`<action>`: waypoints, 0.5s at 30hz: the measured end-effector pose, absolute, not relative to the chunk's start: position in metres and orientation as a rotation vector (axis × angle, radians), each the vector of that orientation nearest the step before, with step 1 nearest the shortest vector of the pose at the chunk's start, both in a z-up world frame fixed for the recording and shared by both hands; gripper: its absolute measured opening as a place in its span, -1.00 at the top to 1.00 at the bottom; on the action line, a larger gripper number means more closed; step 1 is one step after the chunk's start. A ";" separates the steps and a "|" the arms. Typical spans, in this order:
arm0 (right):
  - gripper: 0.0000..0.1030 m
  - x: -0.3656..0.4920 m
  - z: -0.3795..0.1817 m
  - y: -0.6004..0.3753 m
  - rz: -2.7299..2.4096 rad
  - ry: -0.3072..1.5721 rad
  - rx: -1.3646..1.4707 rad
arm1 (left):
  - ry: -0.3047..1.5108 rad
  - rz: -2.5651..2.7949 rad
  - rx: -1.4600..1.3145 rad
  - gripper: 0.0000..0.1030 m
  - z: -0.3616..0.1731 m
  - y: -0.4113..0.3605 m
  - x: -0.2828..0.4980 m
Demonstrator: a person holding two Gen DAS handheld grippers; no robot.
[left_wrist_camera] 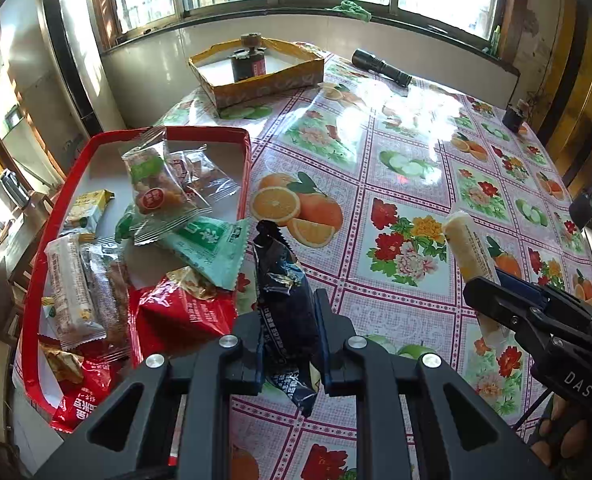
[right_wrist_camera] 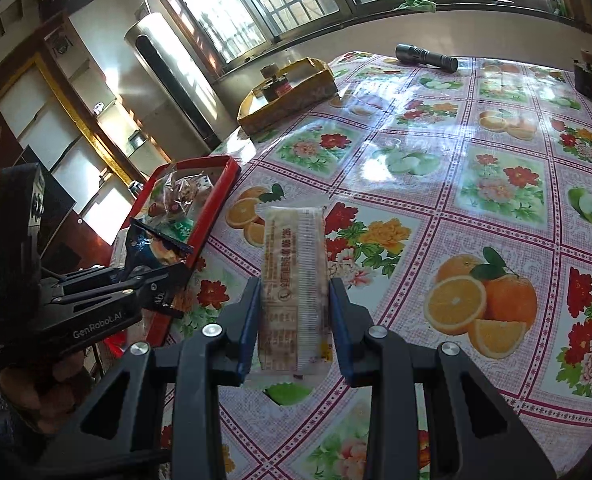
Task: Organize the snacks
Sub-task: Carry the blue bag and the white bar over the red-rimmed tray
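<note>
While the left wrist view looked down, the left gripper [left_wrist_camera: 290,334] clamped a dark blue snack packet [left_wrist_camera: 286,300] just beside the red tray [left_wrist_camera: 246,168]. Right wrist view: the right gripper [right_wrist_camera: 296,312] gripped a pale snack bar [right_wrist_camera: 296,280] above the floral tablecloth [right_wrist_camera: 455,200].

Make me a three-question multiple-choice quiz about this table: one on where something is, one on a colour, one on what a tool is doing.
1. Where does the flashlight lie?
A. in the red tray
B. on the tablecloth near the window
C. in the yellow box

2. What colour is the tray that holds most snacks?
A. red
B. blue
C. white

3. What is the left gripper doing?
A. standing open and empty
B. gripping the flashlight
C. gripping a dark snack packet

Answers: 1 B, it rests on the far cloth; 2 A, its rim is red; 3 C, the fingers clamp the packet.
</note>
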State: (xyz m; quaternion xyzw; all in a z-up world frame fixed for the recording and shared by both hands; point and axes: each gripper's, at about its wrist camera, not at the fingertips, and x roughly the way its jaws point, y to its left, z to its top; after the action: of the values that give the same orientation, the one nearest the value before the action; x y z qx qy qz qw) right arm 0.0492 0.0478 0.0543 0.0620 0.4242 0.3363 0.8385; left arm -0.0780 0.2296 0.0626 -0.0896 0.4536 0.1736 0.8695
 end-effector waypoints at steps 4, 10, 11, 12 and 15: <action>0.32 0.045 0.056 0.060 0.735 0.899 0.129 | 0.932 0.388 -0.186 0.64 0.067 0.238 -0.087; 0.32 0.044 0.059 0.082 0.774 0.902 0.116 | 0.914 0.437 -0.184 0.64 0.070 0.256 -0.100; 0.32 0.044 0.060 0.086 0.781 0.903 0.113 | 0.912 0.444 -0.185 0.64 0.070 0.258 -0.101; 0.32 0.044 0.060 0.090 0.788 0.903 0.110 | 0.911 0.451 -0.187 0.64 0.070 0.262 -0.104; 0.32 0.045 0.061 0.105 0.812 0.904 0.100 | 0.906 0.470 -0.191 0.64 0.071 0.271 -0.110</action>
State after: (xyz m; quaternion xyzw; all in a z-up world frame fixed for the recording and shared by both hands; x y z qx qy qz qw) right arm 0.0451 0.1046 0.0613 0.0469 0.4247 0.3811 0.8199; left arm -0.1099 0.2714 0.0712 -0.0913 0.4328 0.2244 0.8683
